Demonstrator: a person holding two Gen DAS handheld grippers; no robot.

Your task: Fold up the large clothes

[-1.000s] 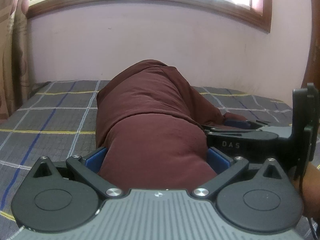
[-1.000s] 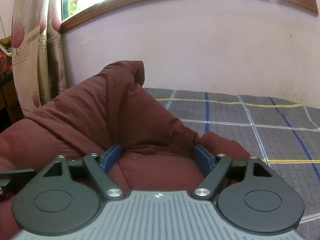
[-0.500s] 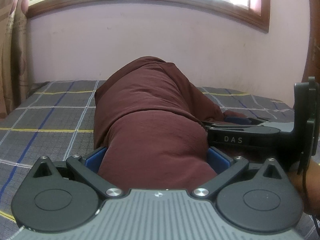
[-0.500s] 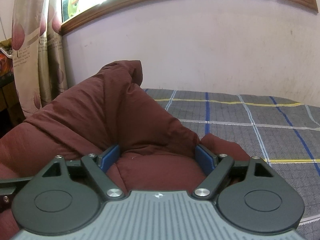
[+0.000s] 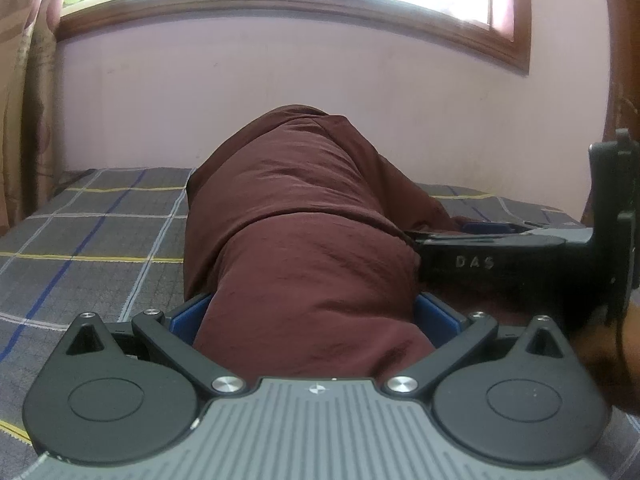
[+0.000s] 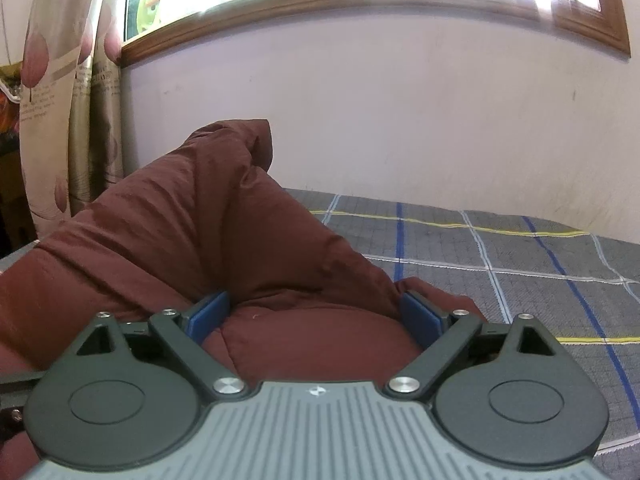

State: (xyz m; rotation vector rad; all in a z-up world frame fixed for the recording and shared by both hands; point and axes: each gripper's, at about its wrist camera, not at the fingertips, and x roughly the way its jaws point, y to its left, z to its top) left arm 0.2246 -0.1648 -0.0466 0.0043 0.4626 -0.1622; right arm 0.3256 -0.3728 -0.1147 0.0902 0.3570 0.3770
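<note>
Garment: a large maroon padded garment (image 5: 304,240), perhaps a quilted jacket or blanket; the exact kind I cannot tell. It lies bunched in a tall heap on the bed (image 5: 92,232), which has a grey checked sheet with blue, yellow and white lines.

Left gripper (image 5: 312,316): its blue fingers (image 5: 188,314) are spread, and a thick roll of the maroon fabric fills the gap between them. It looks like a wide hold on the bulk, not a thin pinch; whether the pads really press I cannot tell.

Right gripper (image 6: 316,312): its blue fingers (image 6: 210,314) are also spread, with a puffy fold of the same garment between them. In the left view its black body sits just beside the heap, on the right side.

Room: a pale wall (image 6: 400,112) and a window with a wooden frame (image 5: 280,0) are behind the bed; a flowered curtain (image 6: 72,100) hangs at the left.

Handling: the fabric seems soft and thick, light for its size, with a smooth surface that may slide. It will not keep a crease easily and can spring back.

Where to hold: in my judgement an edge or a corner is better than the thick middle, because there the layers are thin enough to grip firmly.

Stage: the garment is not yet flat, so the folding seems far from finished.
</note>
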